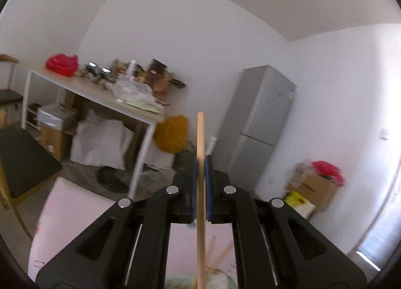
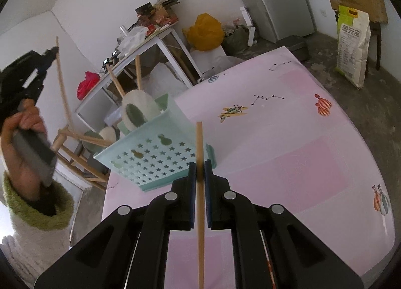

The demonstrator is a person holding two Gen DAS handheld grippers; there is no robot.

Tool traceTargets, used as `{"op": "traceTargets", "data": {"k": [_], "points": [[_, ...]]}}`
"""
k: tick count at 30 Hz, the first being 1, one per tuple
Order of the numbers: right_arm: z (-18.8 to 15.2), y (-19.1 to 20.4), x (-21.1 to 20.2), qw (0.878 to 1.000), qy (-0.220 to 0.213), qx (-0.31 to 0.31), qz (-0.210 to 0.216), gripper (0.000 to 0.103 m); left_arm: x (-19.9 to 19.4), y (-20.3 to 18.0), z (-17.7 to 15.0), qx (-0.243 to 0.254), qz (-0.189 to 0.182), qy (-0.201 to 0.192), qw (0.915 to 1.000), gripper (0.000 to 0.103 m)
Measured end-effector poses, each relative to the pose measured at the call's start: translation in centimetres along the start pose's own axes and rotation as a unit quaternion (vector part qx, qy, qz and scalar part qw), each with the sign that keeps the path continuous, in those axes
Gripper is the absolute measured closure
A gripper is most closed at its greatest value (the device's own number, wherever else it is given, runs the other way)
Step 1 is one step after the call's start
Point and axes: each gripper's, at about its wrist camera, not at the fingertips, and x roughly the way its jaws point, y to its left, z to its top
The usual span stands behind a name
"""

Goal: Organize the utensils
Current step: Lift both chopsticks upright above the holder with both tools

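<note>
While both grippers are clamped, each pinches a single wooden stick between its blue pads. From the left wrist camera, the left gripper [image 1: 200, 163] points level into the room, and its chopstick [image 1: 200, 138] stands upright, its tip rising toward 12 o'clock in front of a grey fridge [image 1: 260, 118] at 2 o'clock and a cluttered white table [image 1: 100, 93] at 10 o'clock. From the right wrist camera, the right gripper [image 2: 200, 166] tilts down over a pink tablecloth [image 2: 288, 158] and holds a second chopstick [image 2: 199, 143] upright. Just beyond its tip, toward 11 o'clock, sits a mint utensil basket [image 2: 155, 158] with star-shaped holes; wooden-handled spoons [image 2: 140, 108] lean inside it. At 9 o'clock, the person's left hand [image 2: 22, 143], in a green cuff [image 2: 37, 208], carries the other gripper raised well above the basket.
</note>
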Motion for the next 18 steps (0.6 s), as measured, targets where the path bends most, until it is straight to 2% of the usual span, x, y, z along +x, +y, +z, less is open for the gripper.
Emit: {"op": "traceTargets", "data": {"k": [6,11,18], "points": [[0.4,-1.4,0.3,1.0,0.001,0.011,-0.001,0.096,1.3,-1.8,-1.0,0.046,0.059,-0.034,0.9966,0.098],[0.4,-2.3,0.5,1.0,0.001,0.022,0.002,0.096,0.4,-3.7,-2.4,0.084,0.064,-0.05,0.9932,0.098],[0.3,-2.7,0.5,1.0,0.002,0.025,0.002,0.096,1.1,-2.7,-4.3,0.091,0.088,-0.033,0.9914,0.098]]}}
